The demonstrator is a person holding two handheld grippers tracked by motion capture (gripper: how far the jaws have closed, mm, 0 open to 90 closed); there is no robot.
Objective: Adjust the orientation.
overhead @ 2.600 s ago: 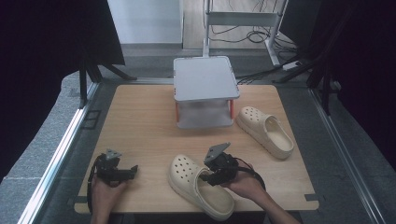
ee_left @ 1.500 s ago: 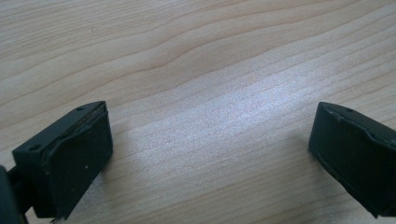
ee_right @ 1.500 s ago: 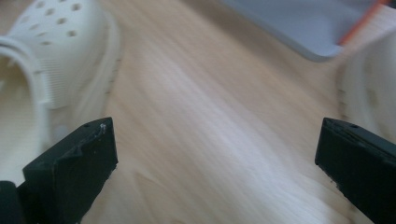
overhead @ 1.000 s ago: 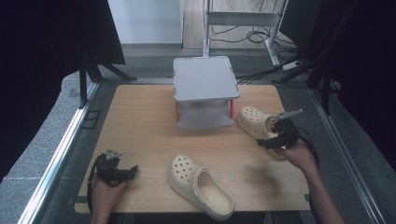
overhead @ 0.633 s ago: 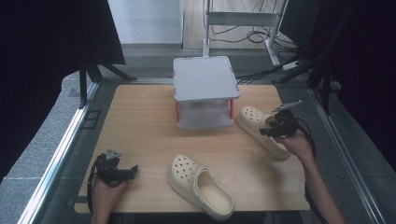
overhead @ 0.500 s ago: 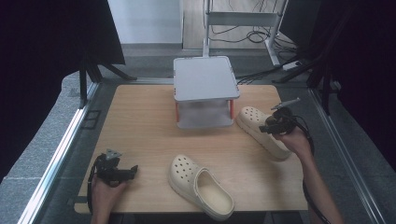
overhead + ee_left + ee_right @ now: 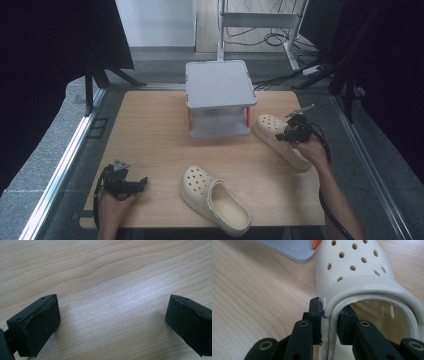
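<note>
The table (image 7: 150,130) looks like light wood with wavy grain lines, smooth and a little shiny where light hits it. The cream clog (image 7: 362,282) at 3 o'clock looks like soft matt foam with round holes. The right gripper (image 7: 330,322) has black jaws of dull hard plastic. The grey stand (image 7: 220,82) at 12 o'clock looks like smooth plastic.

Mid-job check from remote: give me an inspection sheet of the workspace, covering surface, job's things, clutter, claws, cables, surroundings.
Surface: wooden table, bare grain.
Job's things: far clog beside the grey rack; near clog at the front edge.
Clutter: nothing seen.
Claws: right claw shut on the far clog's side wall, one jaw inside, one outside; left claw open, low over the table.
Cables: floor cables behind the table.
Surroundings: dark curtains.
</note>
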